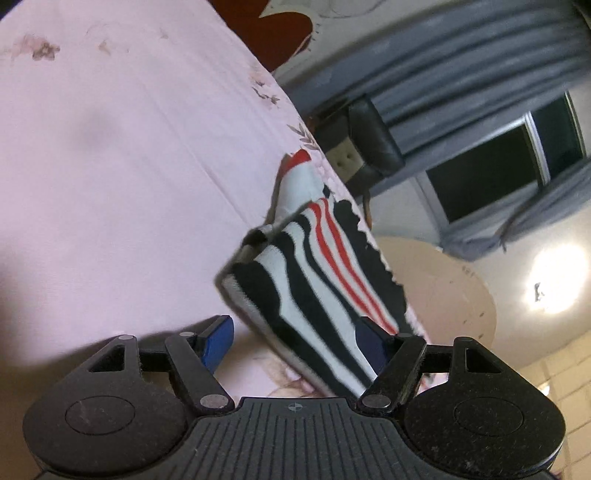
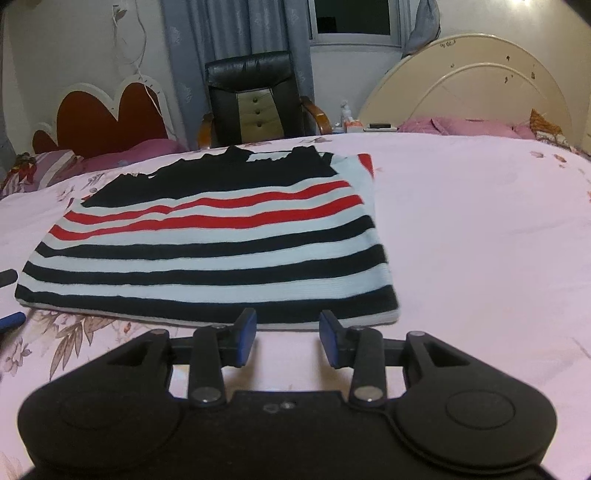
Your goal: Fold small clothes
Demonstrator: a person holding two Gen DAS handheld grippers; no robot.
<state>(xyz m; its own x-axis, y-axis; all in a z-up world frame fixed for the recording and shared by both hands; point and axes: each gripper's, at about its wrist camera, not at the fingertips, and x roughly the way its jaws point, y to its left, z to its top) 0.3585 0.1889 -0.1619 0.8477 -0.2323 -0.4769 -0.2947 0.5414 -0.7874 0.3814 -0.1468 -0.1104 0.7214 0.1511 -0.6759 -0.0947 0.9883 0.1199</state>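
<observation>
1. Right gripper (image 2: 288, 338), black body with blue-padded fingers: jaws standing apart with a clear gap, holding nothing. It sits low over the pale pink floral bedsheet (image 2: 480, 240), just short of the garment's near hem and not touching it.
2. Left gripper (image 1: 295, 339), same black and blue build: jaws spread wide. The garment's corner lies between the two pads, close to the right-hand pad; whether it touches cannot be told.
3. Small knitted top with black, white and red horizontal stripes (image 2: 210, 236): folded into a flat rectangle on the sheet, black band and zigzag edge on the far side, red stripes in the middle, black and white stripes nearest the right gripper.
4. Black leather office chair with wooden arms (image 2: 255, 99): beyond the bed, behind the garment.
5. Grey curtains (image 2: 236, 33) and dark window (image 2: 351, 16): farthest back.
</observation>
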